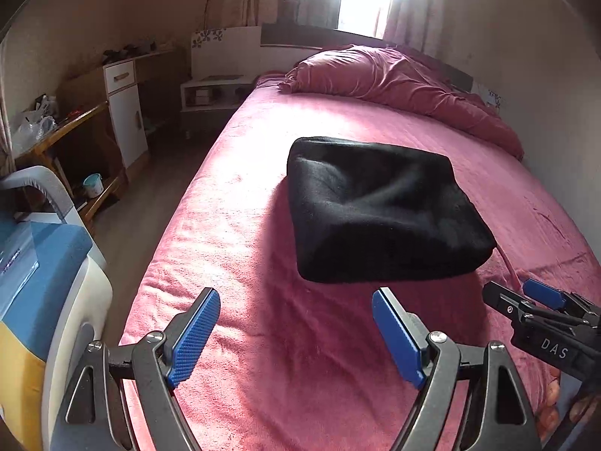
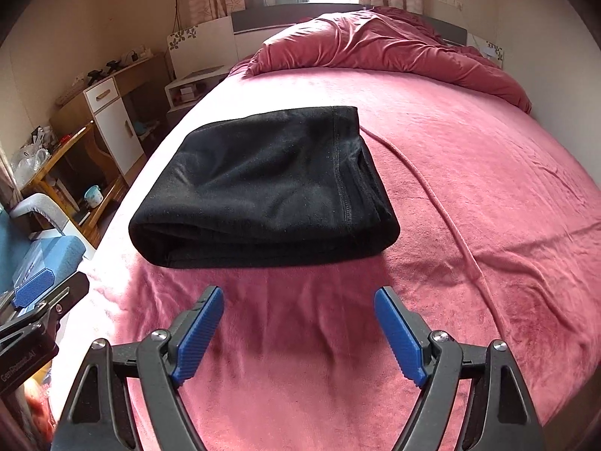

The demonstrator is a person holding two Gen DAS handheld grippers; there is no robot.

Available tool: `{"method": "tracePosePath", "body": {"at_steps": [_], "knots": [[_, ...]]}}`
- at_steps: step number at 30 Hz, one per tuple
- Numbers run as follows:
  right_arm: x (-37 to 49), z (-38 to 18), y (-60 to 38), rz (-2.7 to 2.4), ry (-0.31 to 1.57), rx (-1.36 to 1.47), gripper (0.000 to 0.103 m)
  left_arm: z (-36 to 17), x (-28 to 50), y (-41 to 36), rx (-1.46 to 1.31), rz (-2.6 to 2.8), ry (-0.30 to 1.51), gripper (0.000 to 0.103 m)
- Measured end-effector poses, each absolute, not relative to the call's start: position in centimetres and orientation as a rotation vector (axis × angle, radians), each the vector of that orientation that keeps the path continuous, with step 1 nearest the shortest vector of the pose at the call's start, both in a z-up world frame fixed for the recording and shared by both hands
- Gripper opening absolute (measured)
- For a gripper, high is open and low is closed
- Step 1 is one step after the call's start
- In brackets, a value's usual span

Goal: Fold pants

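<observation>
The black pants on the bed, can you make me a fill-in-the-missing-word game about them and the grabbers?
1. The black pants lie in a folded bundle on the ____ bed cover.
2. Both the left gripper and the right gripper have their jaws ____.
3. Each gripper has finger pads coloured ____.
4. The crumpled duvet lies at the end of the bed nearest the bright ____.

Missing words: pink; open; blue; window

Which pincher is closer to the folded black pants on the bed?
Neither clearly; it looks about even. The left gripper hangs open just short of the black pants' near edge, toward their left corner. The right gripper hangs open just short of it too, toward their right corner.
</observation>
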State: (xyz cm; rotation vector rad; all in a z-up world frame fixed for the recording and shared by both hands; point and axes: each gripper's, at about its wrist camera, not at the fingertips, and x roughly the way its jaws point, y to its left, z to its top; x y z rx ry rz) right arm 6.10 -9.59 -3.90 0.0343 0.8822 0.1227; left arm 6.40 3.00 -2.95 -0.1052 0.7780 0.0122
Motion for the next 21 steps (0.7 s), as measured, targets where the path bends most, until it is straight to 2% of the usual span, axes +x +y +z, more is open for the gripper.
{"method": "tracePosePath", "body": {"at_steps": [21], "knots": [[5.78, -4.45, -9.79, 0.108, 0.897, 0.038, 0.083, -2.99, 6.30, 2.69, -0.067, 0.020, 0.784, 0.085]]}}
